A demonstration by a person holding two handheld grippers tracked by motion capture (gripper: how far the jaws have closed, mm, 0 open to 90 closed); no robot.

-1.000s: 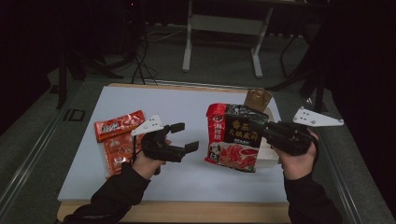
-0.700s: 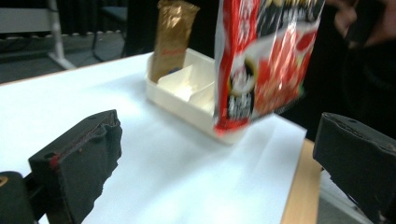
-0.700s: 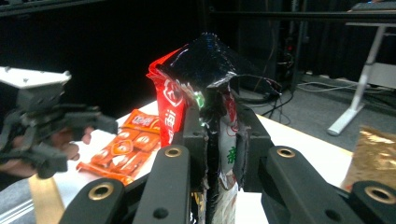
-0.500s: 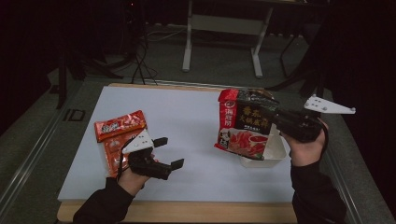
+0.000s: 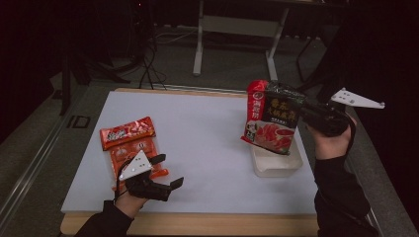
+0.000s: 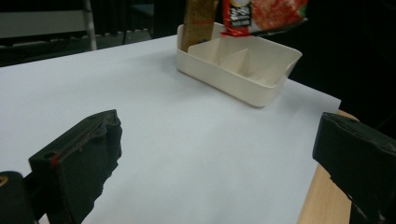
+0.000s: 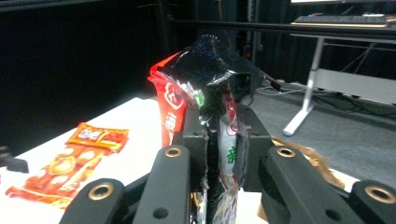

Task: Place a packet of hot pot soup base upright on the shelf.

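My right gripper (image 5: 302,110) is shut on the edge of a large red-and-black food pouch (image 5: 271,117) and holds it upright in the air above a white divided tray (image 5: 276,165). In the right gripper view the pouch (image 7: 205,88) is pinched between the jaws of that gripper (image 7: 219,140). My left gripper (image 5: 168,171) hovers low near the table's front left, open with nothing between its jaws. In the left gripper view its jaws (image 6: 215,140) stand wide over bare white table, facing the tray (image 6: 243,65), where a brown packet (image 6: 198,18) stands.
Two orange-red snack packets (image 5: 127,132) (image 5: 132,154) lie flat at the left of the white tabletop (image 5: 207,133), just behind my left gripper. The wooden front edge (image 5: 197,224) runs close under the left hand. Dark floor and a metal stand lie beyond the far edge.
My left gripper has dropped and drawn back toward the table's front edge, still open. My right gripper has carried the pouch rightward and slightly up, over the white tray.
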